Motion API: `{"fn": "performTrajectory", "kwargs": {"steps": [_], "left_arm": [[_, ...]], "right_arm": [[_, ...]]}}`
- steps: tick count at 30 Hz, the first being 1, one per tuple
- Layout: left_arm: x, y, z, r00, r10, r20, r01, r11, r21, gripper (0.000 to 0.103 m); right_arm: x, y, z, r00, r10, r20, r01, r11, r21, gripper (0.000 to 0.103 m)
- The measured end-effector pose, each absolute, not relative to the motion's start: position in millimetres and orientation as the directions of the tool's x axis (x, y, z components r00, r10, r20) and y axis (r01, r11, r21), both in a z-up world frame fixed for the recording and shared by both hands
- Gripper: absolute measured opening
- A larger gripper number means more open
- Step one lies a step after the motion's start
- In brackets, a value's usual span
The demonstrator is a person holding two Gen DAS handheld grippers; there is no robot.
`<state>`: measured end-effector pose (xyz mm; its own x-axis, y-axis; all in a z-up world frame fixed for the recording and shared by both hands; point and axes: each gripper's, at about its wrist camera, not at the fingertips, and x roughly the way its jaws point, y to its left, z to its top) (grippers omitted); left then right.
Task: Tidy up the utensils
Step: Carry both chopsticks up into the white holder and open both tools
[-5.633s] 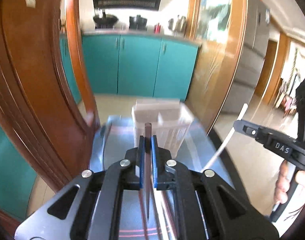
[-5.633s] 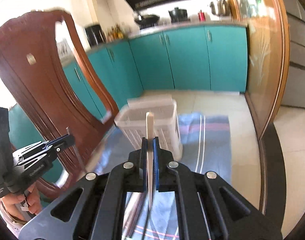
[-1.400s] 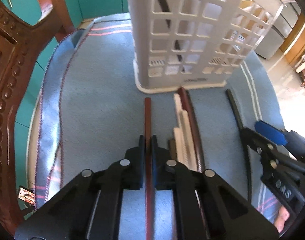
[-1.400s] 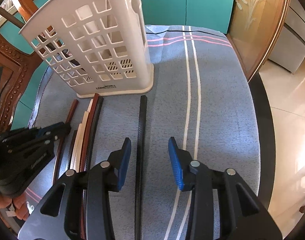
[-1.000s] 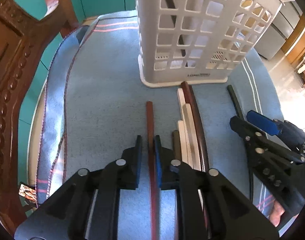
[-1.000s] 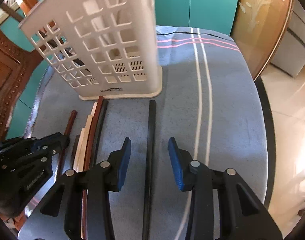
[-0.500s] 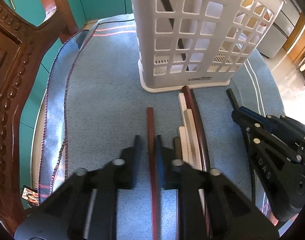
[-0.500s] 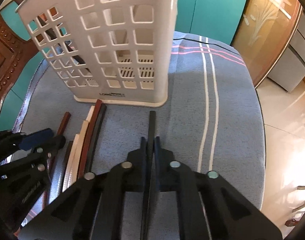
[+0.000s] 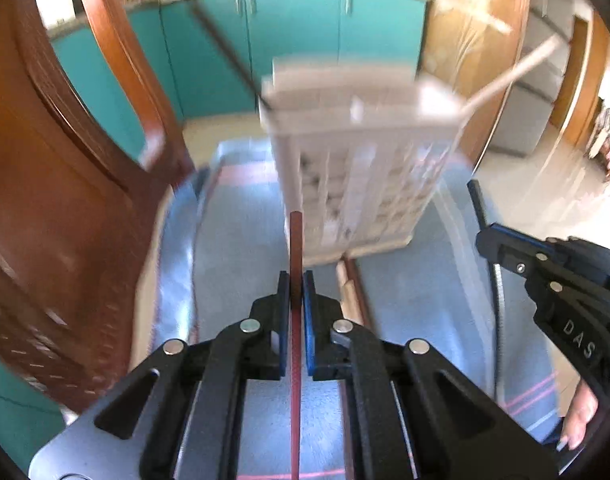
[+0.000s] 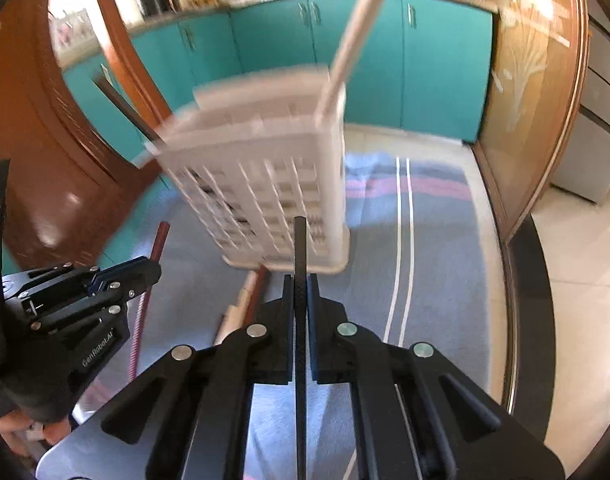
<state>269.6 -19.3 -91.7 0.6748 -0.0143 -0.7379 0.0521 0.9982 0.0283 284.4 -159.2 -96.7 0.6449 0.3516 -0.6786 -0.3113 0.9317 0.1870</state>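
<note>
A white plastic lattice basket (image 10: 273, 184), blurred, stands on the blue striped cloth (image 10: 437, 248) over the tabletop, a pale white stick (image 10: 357, 40) and a dark stick (image 10: 125, 110) leaning out of its top. Before the basket, the left gripper (image 9: 296, 280) has its jaws clamped on a reddish-brown chopstick (image 9: 296, 232), the right gripper (image 10: 301, 284) on a black chopstick (image 10: 300, 240), both raised and angled down. More chopsticks (image 10: 245, 300) lie at the basket's foot, half hidden.
</note>
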Motion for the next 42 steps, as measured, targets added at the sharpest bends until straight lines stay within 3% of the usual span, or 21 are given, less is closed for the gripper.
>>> {"fn": "performTrajectory", "kwargs": {"steps": [10,15,25,28,30,37,42], "left_arm": [[208.3,-11.5,41.4,0.874,-0.137,-0.466,0.127,0.99,-0.053,0.007],[218.8,-1.6,96.1,0.918,-0.177,-0.355,0.135,0.981,-0.141,0.007],[276.9,3.9,105.1,0.944,-0.129,-0.302,0.065,0.975,-0.212,0.007],[285.6,8.3,106.6,0.959,-0.106,-0.262,0.041,0.97,-0.241,0.007],[288.3,12.9,104.4,0.966,-0.07,-0.249,0.006,0.968,-0.251,0.007],[310.9,19.8,74.6,0.949,0.0,-0.314,-0.082,0.965,-0.249,0.007],[314.4,20.0,66.7,0.94,-0.048,-0.339,-0.057,0.954,-0.293,0.007]], "right_arm": [[247.0,-191.8,14.8,0.754,0.465,-0.463,-0.385,0.885,0.262,0.007],[254.4,-198.1,64.0,0.823,0.458,-0.337,-0.373,0.882,0.287,0.007],[289.0,-201.6,89.8,0.917,0.361,-0.169,-0.296,0.901,0.317,0.007],[300.5,-188.7,77.1,0.945,0.255,-0.202,-0.213,0.954,0.209,0.007],[311.4,-183.6,62.7,0.934,0.26,-0.244,-0.213,0.956,0.2,0.007],[330.4,-180.0,24.2,0.896,0.283,-0.341,-0.223,0.953,0.205,0.007],[331.2,-183.3,6.7,0.883,0.294,-0.366,-0.223,0.949,0.223,0.007]]}}
